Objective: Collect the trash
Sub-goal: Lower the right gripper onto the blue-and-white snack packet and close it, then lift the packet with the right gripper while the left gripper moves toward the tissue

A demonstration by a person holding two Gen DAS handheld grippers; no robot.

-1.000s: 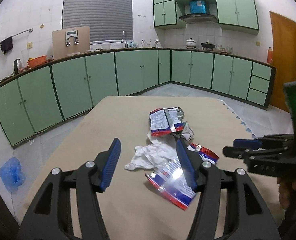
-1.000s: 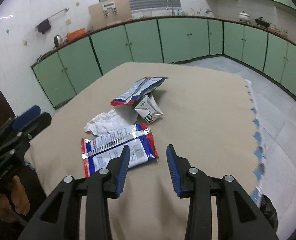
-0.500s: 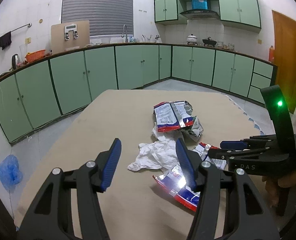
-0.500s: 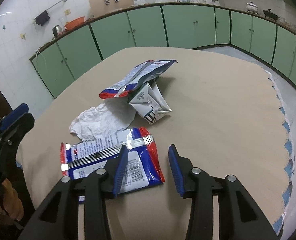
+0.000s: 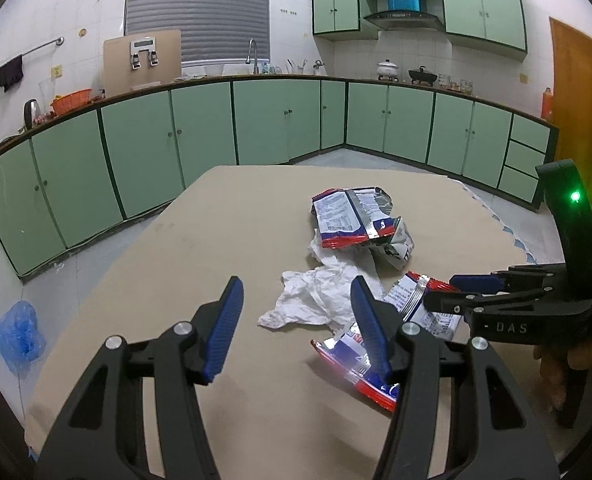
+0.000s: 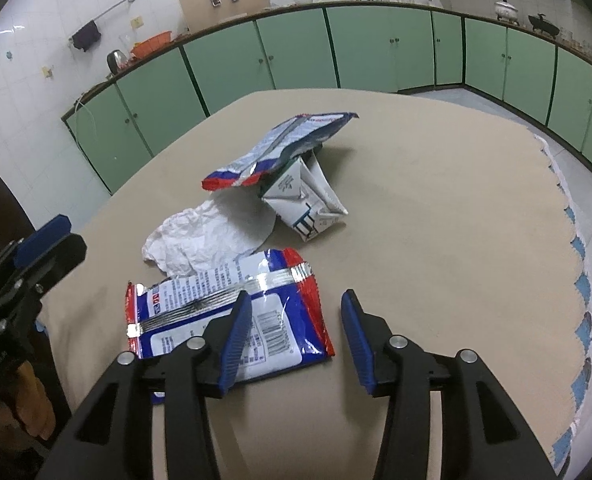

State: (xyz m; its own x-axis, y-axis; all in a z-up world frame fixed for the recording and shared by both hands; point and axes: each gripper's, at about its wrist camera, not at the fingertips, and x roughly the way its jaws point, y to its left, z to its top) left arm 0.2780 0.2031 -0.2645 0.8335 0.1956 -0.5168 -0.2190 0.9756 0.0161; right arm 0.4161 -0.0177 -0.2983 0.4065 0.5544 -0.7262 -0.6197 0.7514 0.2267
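Observation:
A flat red, white and blue snack wrapper [image 6: 232,312] lies nearest on the beige table [image 6: 436,208]; it also shows in the left wrist view [image 5: 412,316]. Behind it lie a crumpled white tissue [image 6: 204,240], a crushed white carton [image 6: 304,200] and a second foil wrapper [image 6: 280,144] propped on the carton. My right gripper [image 6: 296,324] is open, its fingers astride the near wrapper's right edge. My left gripper [image 5: 296,320] is open and empty, hovering before the tissue [image 5: 320,300]. The right gripper shows from the side in the left wrist view [image 5: 456,292].
Green kitchen cabinets [image 5: 256,120] run around the room behind the table. A blue plastic bag [image 5: 18,336] lies on the floor at the left. The table's scalloped cloth edge [image 6: 576,240] runs down the right side. An orange door [image 5: 580,112] stands at the far right.
Both grippers have moved forward toward the trash pile. The right gripper has come lower and closer over the near wrapper, and has opened slightly wider.

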